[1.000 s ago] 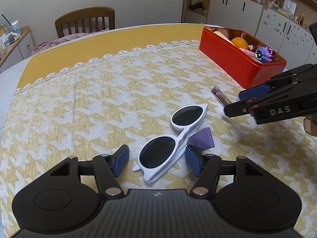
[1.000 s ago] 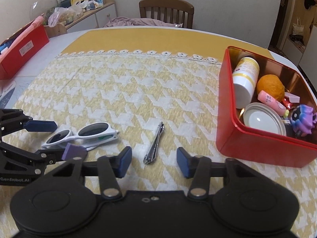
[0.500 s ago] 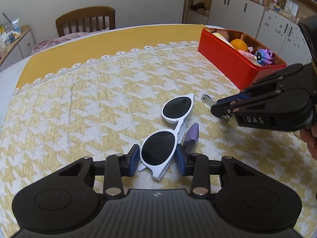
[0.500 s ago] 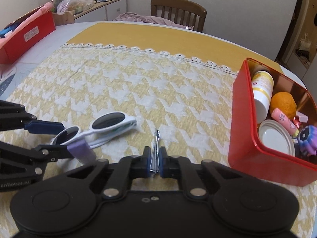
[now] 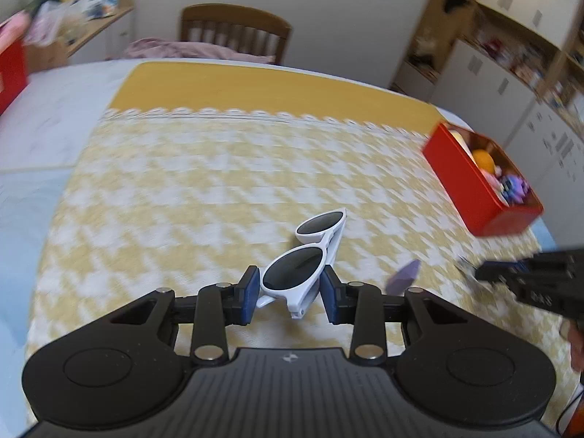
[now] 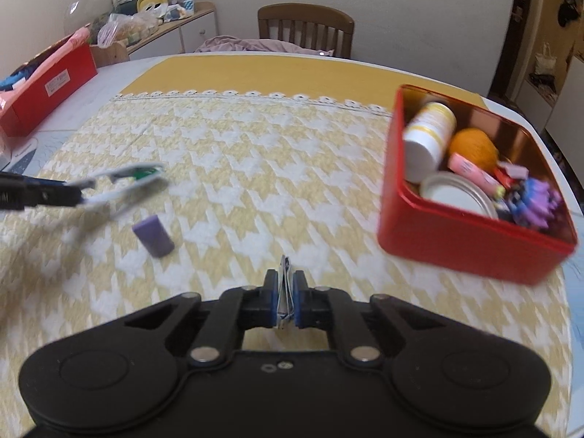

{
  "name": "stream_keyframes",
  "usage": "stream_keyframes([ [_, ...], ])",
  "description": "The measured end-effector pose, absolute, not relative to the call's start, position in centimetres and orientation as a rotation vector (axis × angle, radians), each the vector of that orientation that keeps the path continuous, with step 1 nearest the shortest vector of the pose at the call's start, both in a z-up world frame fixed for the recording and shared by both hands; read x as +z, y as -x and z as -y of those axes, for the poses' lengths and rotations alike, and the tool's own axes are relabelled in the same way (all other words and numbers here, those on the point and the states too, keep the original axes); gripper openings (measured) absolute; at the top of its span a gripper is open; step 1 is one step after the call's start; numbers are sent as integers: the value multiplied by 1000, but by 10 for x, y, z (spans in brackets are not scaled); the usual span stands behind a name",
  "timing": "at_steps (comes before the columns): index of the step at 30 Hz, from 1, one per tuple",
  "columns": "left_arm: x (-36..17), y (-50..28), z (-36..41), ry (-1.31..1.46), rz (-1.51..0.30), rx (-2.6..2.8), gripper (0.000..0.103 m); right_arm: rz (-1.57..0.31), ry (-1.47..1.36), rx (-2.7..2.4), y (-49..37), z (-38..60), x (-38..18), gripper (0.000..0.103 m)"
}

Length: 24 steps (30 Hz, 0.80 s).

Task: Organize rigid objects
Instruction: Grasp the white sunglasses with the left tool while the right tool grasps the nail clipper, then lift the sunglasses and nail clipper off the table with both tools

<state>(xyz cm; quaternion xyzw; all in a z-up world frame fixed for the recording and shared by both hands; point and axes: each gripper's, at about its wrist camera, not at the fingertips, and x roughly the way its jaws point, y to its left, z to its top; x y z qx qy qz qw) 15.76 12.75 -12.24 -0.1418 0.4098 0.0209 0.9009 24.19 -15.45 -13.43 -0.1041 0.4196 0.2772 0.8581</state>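
My left gripper (image 5: 290, 297) is shut on white sunglasses (image 5: 310, 252) and holds them lifted above the yellow tablecloth; they show blurred in the right wrist view (image 6: 120, 186). My right gripper (image 6: 285, 301) is shut on a metal nail clipper (image 6: 284, 292), held above the cloth. A purple block (image 6: 153, 235) lies on the cloth between the two grippers and also shows in the left wrist view (image 5: 403, 277). The red tin (image 6: 471, 244) at the right holds a bottle, an orange ball, a lid and a purple toy.
A wooden chair (image 6: 306, 29) stands at the table's far side. A second red box (image 6: 47, 80) sits at the far left. A cluttered shelf (image 6: 146, 18) is behind it. Cabinets (image 5: 511, 73) stand at the right.
My left gripper has lifted the sunglasses off the cloth, leaving the purple block lying there. My right gripper has lifted the nail clipper and swung toward the red tin.
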Motion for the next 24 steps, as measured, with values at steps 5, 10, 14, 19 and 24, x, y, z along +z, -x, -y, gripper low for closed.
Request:
stream_keyframes([
  [5,-117,-139,-143,359,-833,89,34,-889,174,563,-229,174,-129,5],
  [10,-113,-128,-148,413,-829,122,34,-871,135,547,-222,188,-121,0],
  [14,-108,-123,-146,429,-818,120,34,-865,114,548,-220,196,-117,0],
  [19,-116,-119,-133,376,-838,116,34,-921,93,584,-219,204,-124,14],
  [24,-133,-114,-119,338,-878,104,34,-942,128,600,-215,197,-133,36],
])
